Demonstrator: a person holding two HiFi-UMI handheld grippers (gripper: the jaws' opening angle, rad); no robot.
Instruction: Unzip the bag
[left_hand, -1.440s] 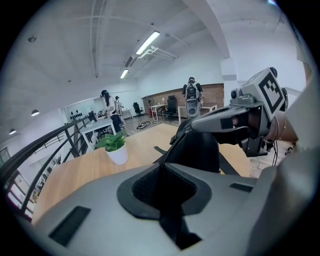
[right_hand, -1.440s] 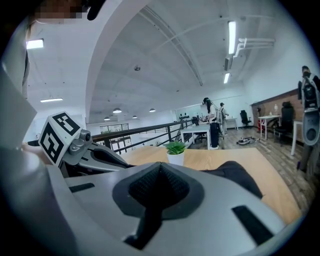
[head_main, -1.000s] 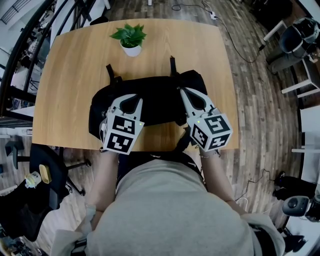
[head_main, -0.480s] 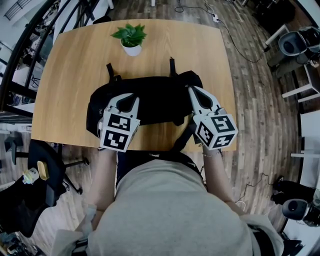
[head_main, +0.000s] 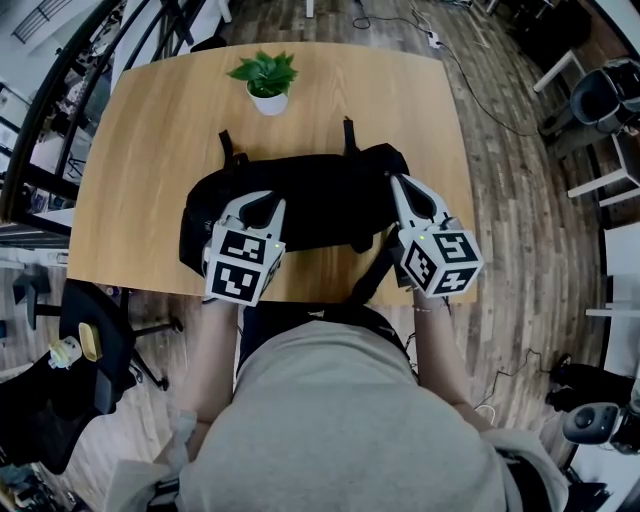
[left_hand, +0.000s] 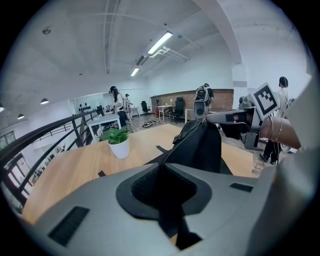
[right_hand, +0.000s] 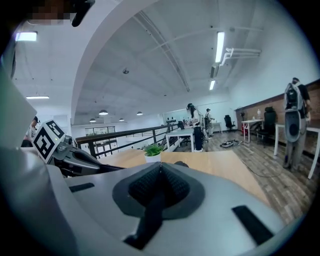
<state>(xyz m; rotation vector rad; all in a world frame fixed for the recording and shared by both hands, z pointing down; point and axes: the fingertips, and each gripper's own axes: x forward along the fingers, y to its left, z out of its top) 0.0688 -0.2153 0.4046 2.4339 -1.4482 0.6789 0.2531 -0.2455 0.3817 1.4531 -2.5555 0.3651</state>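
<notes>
head view first: the bag (head_main: 320, 190) lies flat across the counter (head_main: 150, 130), on the person's side of the potted plant (head_main: 268, 78). the left gripper (head_main: 264, 198) sits on the bag pretty much straight out from the plant toward the person, and the right gripper (head_main: 397, 182) is at the bag's end further right of the plant. my read is one side anchors the fabric so the other can drag the zip along without the whole bag sliding. the zip itself is black on black here, so i can't tell how much of it is open. the gripper bodies cover the bag's near edge, and a strap (head_main: 368, 280) drops off the counter edge out of sight.

left gripper view: the fingers (left_hand: 100, 200) are clamped on a fold of bag fabric, with the zip line running away from them toward the right of the plant. that lifts the bag into a ridge, probably to keep the zip taut.

right gripper view: the fingers (right_hand: 210, 200) are pressed together on a thin black tab (right_hand: 147, 215) that hangs down out of them. i'd guess it's the zip pull, but the slider isn't visible. the gripper's own body hides nearly all of the bag below the plant here.
</notes>
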